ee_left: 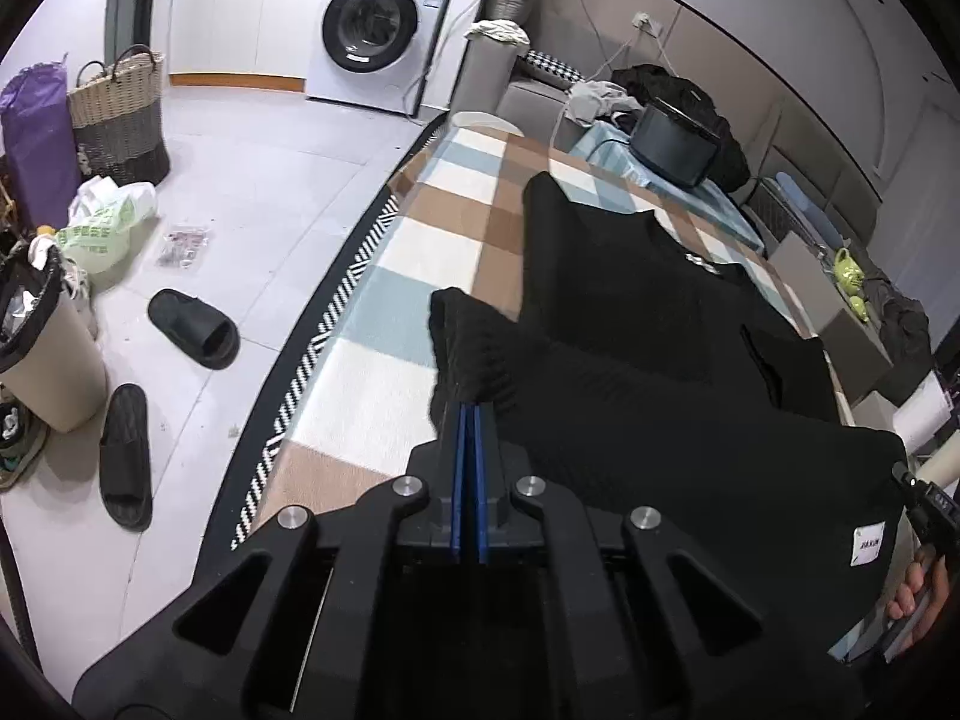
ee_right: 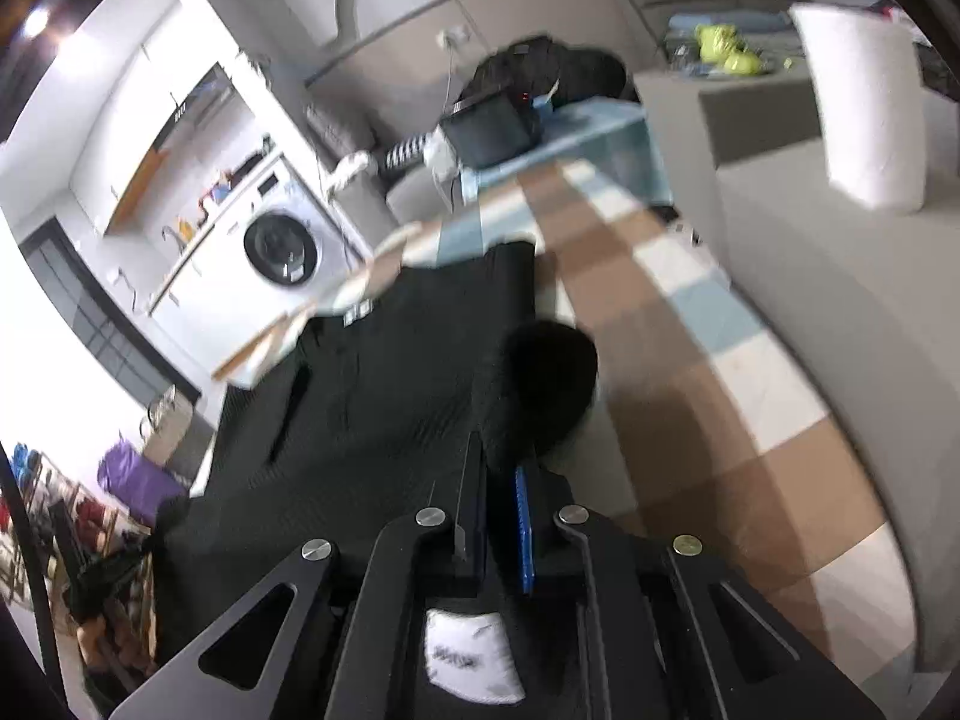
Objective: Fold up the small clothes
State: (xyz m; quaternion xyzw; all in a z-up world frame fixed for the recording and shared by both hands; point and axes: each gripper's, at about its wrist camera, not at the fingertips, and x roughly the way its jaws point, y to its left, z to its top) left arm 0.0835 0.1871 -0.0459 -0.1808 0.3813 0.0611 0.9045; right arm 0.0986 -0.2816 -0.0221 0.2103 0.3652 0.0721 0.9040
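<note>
Blue-padded fingers (ee_left: 463,438) of the left gripper (ee_left: 472,420) were pressed together on a corner of the black garment (ee_left: 630,324), the cloth bunching up beyond their tips. Across from it, the right gripper (ee_right: 495,456) was likewise clamped on the other near corner, a dark fold of fabric rising above its tips and a white label (ee_right: 471,657) lying between its arms. Between the two grips the garment's near edge hung lifted, while the rest stretched away from both tools, flat on the checked blanket (ee_left: 420,264). Its long axis ran forward, away from the person, so the far end lay straight ahead of both hands and about equally distant from each. By that layout, the coming fold would probably carry the held edge forward over the flat part, both hands travelling together to keep it square.
</note>
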